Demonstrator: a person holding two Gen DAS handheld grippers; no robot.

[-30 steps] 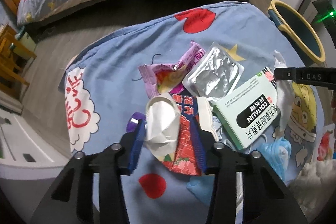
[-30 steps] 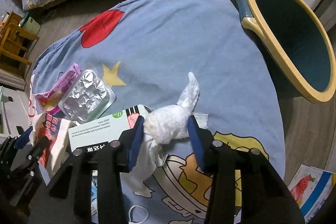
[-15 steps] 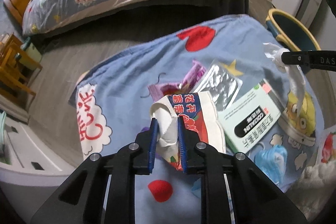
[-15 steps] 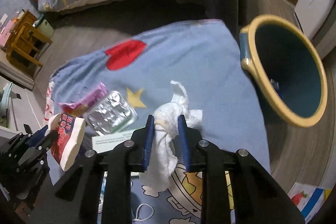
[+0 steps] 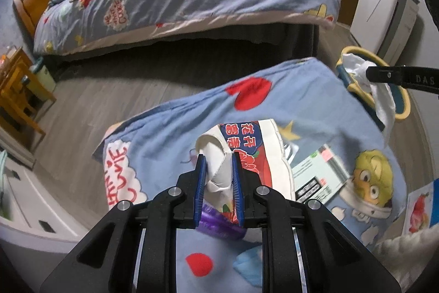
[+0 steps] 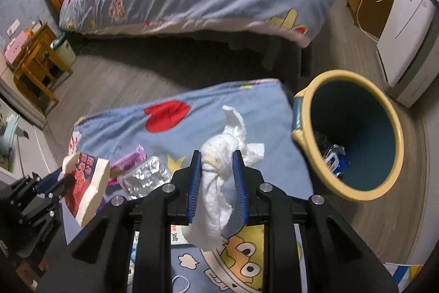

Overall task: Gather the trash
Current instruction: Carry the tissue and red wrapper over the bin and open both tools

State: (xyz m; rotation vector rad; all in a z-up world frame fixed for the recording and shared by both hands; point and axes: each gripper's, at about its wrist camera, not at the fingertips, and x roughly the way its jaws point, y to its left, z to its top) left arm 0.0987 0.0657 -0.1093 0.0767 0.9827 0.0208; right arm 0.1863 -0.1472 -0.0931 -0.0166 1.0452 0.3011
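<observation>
White tissue wad (image 6: 219, 177) pinched in my right gripper (image 6: 216, 164), lifted above the blue cloth (image 6: 263, 111); snack wrapper (image 5: 255, 153) clamped in my left gripper (image 5: 218, 172). Carry right over the bin (image 6: 354, 133), release only past its rim; the dangling tail may snag.

Black tool (image 5: 218, 169); blue pads (image 5: 199, 191); silver screws.

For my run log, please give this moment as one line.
left tool: shut on red snack bag, lifted | right tool: shut on white tissue, lifted | bin: right of blanket, holds blue wrapper
</observation>
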